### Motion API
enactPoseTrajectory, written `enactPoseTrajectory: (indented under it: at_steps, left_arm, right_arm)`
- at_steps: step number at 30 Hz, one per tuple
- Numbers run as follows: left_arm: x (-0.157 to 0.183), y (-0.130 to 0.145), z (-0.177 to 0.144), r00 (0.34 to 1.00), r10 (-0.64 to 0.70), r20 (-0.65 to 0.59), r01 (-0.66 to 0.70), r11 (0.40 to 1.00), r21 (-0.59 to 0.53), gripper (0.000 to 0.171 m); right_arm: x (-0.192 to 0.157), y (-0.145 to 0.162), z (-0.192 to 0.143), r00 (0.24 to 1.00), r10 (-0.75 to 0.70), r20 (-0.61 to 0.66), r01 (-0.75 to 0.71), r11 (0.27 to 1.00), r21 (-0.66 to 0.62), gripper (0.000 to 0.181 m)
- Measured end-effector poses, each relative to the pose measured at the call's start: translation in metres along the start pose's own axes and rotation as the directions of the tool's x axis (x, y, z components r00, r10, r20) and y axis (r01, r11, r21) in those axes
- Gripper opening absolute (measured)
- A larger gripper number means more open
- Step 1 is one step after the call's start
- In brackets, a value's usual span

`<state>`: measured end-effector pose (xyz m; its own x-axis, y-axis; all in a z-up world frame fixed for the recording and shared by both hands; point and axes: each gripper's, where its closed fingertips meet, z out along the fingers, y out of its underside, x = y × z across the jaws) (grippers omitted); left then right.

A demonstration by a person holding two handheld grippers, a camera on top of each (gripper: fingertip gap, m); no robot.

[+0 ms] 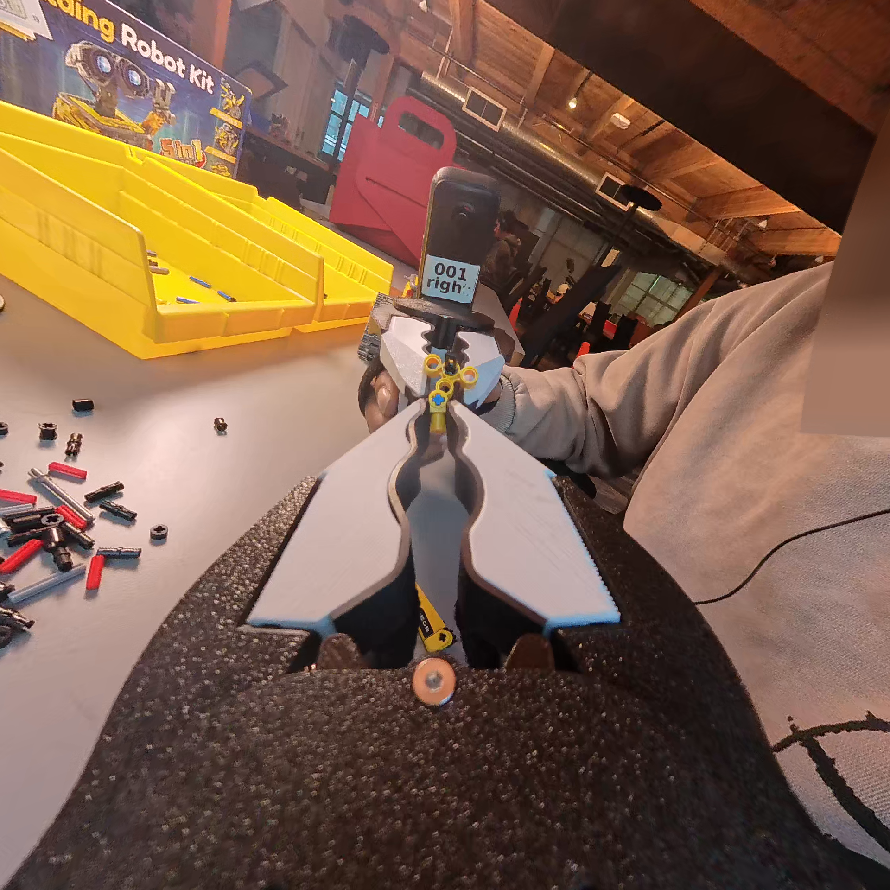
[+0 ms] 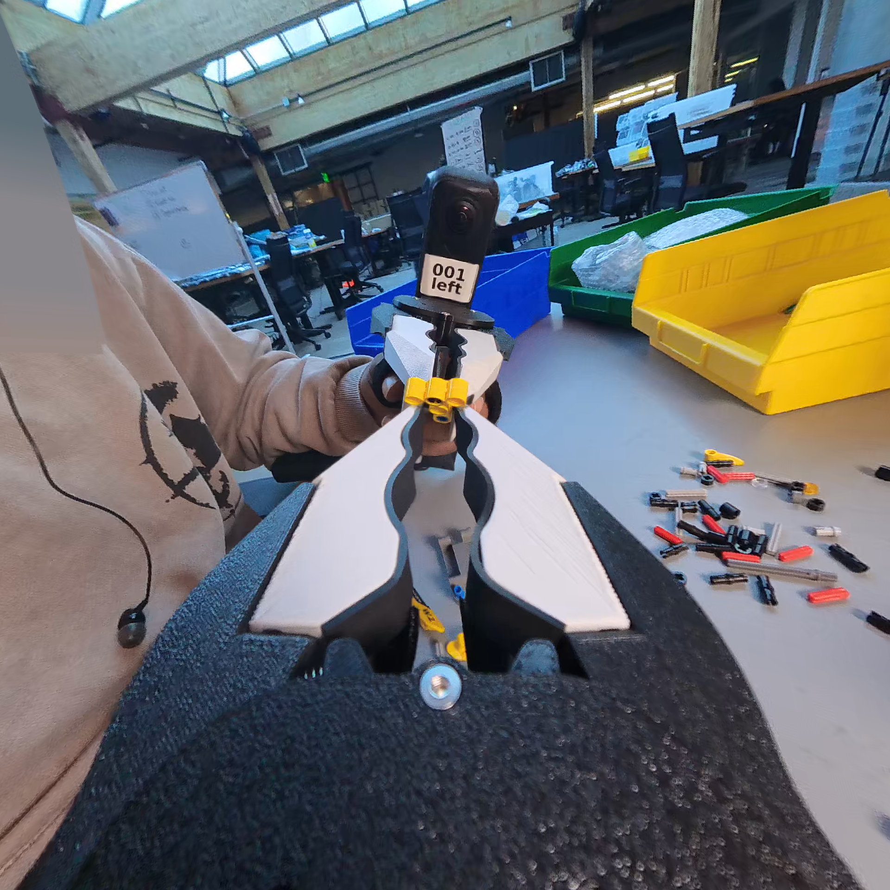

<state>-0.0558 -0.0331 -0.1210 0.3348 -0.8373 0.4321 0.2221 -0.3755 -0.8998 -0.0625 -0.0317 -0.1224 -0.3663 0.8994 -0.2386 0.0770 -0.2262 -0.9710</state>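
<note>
My left tongs (image 1: 437,418) are pressed together on the stem of a small yellow plastic connector piece with round holes and a blue pin in one hole (image 1: 440,390), held up above the grey table (image 1: 269,433). My right tongs (image 2: 436,409) meet it from the opposite side, tips closed on the same piece (image 2: 436,392), so it sits pinched between the two pairs, tip to tip. Each pair of tongs carries one black camera with a white label (image 1: 455,231) on top.

Below the tongs, on the table, lie a yellow flat piece (image 2: 426,616) and a grey bracket (image 2: 450,549). Off to one side of the table is a loose scatter of black, red and grey pins and axles (image 2: 751,539), too many to count surely. Towards the far edge I count three yellow plastic bins (image 1: 202,269) side by side in the left view, the nearest holding a few blue pins; beyond them stand a printed toy-kit box (image 1: 144,82) and a red carrier (image 1: 395,183). In the right view I count one yellow bin (image 2: 770,308), one green bin (image 2: 602,298) and one blue bin (image 2: 510,289).
</note>
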Motion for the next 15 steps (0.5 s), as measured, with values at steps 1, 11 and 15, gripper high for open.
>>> enactPoseTrajectory:
  at_steps: [1,11,15]
  left_arm:
    - [0.001,0.0,-0.001,1.0,0.0,-0.004,0.0,1.0,0.006,0.006]
    - [0.002,0.018,-0.004,0.983,0.181,0.034,-0.17,0.964,-0.203,0.008]
    - [-0.003,0.026,-0.001,0.989,0.143,0.038,-0.131,0.964,-0.233,0.007]
  right_arm:
    - [-0.001,0.0,0.001,1.0,0.007,0.001,-0.007,1.0,0.003,0.009]
    - [-0.005,0.011,0.003,0.998,0.032,0.046,-0.028,0.997,-0.079,0.004]
    - [-0.002,0.021,-0.001,0.999,0.016,0.043,-0.009,0.989,-0.147,0.004]
